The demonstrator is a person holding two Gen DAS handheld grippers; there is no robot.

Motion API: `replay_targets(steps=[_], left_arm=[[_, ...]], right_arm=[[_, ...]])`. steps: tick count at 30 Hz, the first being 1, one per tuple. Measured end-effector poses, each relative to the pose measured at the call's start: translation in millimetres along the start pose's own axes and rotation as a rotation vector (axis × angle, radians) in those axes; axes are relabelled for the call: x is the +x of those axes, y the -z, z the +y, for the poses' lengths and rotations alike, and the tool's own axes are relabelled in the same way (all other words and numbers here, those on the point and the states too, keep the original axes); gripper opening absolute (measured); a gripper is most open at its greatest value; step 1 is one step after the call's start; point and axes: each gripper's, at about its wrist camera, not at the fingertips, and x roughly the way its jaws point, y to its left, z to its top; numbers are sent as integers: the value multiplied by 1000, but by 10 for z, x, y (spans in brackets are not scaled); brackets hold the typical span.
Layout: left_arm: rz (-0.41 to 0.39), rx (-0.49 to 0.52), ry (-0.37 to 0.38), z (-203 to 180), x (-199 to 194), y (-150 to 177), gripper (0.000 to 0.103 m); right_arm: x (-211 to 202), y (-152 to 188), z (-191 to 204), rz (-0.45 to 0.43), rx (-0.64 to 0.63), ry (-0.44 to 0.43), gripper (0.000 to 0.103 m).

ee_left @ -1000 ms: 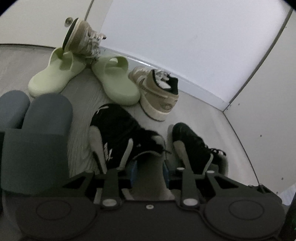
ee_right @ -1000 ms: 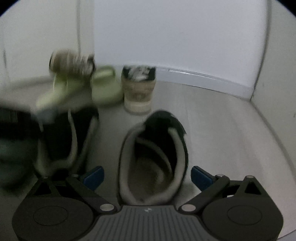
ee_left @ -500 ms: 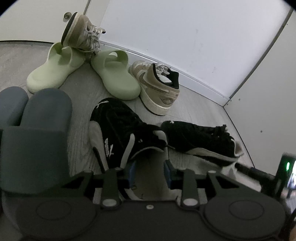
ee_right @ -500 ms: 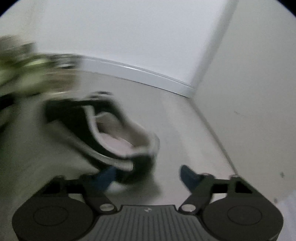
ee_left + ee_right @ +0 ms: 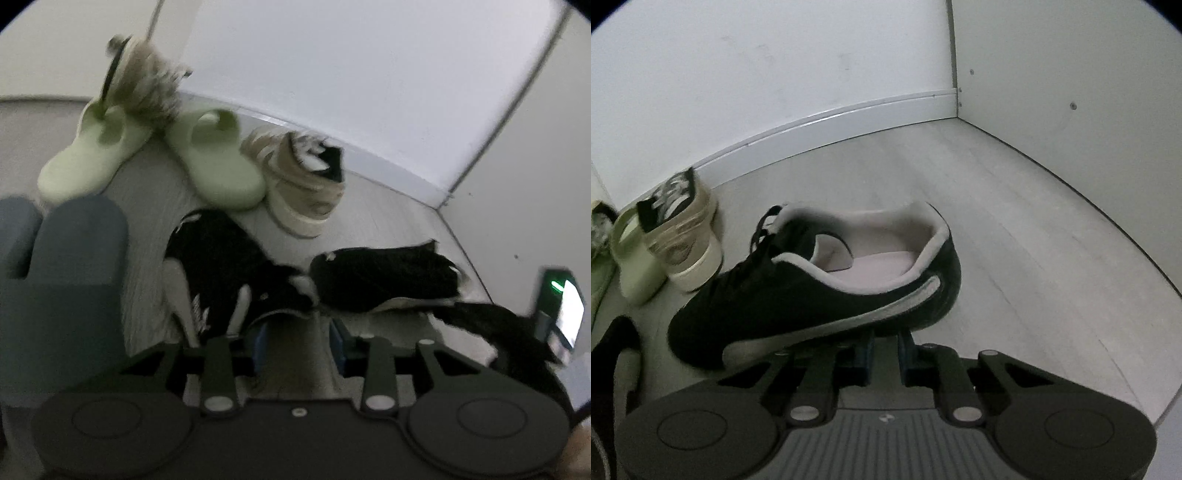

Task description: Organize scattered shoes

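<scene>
Left gripper (image 5: 298, 334) is clamped on the heel collar of the left black sneaker (image 5: 221, 273), which sits mid-floor (image 5: 1015, 206) just right of the grey slides (image 5: 70, 266); the pads press the collar edge, though blur hides how deep the bite goes. Right gripper (image 5: 885, 354) has its jaws drawn nearly together under the right black sneaker (image 5: 827, 273), apparently pinching the sole edge near the heel, with the shoe lying across the view, toe toward the pile and heel toward the floor's right corner. To do this step well, I'd keep both grips firm on the rims, swing the right shoe's toe round until it runs parallel with its mate, then set them down side by side with heels level and clear of the beige high-top (image 5: 306, 192). The thin pinch risks slipping if the shoe is swung fast. Left view alone shows the whole pile: green slides (image 5: 155, 158), the second beige sneaker (image 5: 144, 81) propped on one, the grey pair. Right view alone shows the right grip itself and the bare corner by the skirting (image 5: 849, 118), good parking room.
</scene>
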Motion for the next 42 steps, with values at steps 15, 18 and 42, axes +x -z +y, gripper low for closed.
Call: replay_targets(steps=[15, 18, 42], left_arm=[[-74, 32, 56, -45, -242, -293, 59], [-111, 45, 20, -25, -264, -360, 69], [-178, 70, -145, 321, -287, -496, 79]], right_arm=[[-90, -232, 166, -203, 231, 138, 57], [-91, -213, 178, -210, 315, 129, 74], [556, -273, 1119, -202, 72, 187, 103]])
